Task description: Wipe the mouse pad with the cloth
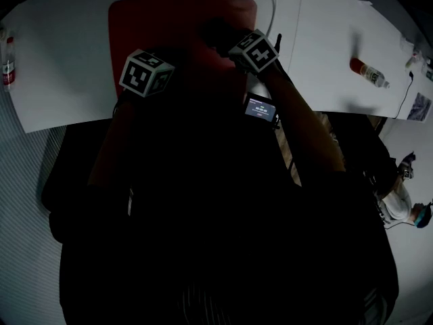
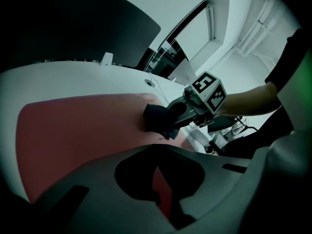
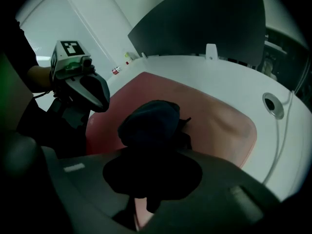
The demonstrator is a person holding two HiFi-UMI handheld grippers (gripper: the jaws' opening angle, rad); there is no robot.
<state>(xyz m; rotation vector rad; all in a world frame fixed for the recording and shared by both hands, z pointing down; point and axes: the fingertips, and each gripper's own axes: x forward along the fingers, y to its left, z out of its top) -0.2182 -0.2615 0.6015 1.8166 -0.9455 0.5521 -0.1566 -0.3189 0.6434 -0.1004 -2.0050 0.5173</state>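
Wiping step, in hand: right gripper (image 2: pixel 171 117) clamped on a bunched dark cloth (image 3: pixel 151 123), which sits on the red mouse pad (image 3: pixel 214 126) towards its middle.
Left gripper (image 3: pixel 97 99): jaws drawn nearly together with only a thin red strip of pad showing between them and nothing seen gripped, set at the pad's near left edge.
Handling, judged: keep the cloth pressed flat and sweep in overlapping strokes to each edge. The left gripper should bear down so the pad does not slide on the white table (image 1: pixel 67 80).
Head view only: a bottle (image 1: pixel 369 73) well to the right, and a small lit screen (image 1: pixel 260 108).
Right gripper view only: the cloth's folds, and a round cable hole (image 3: pixel 274 105) in the table.
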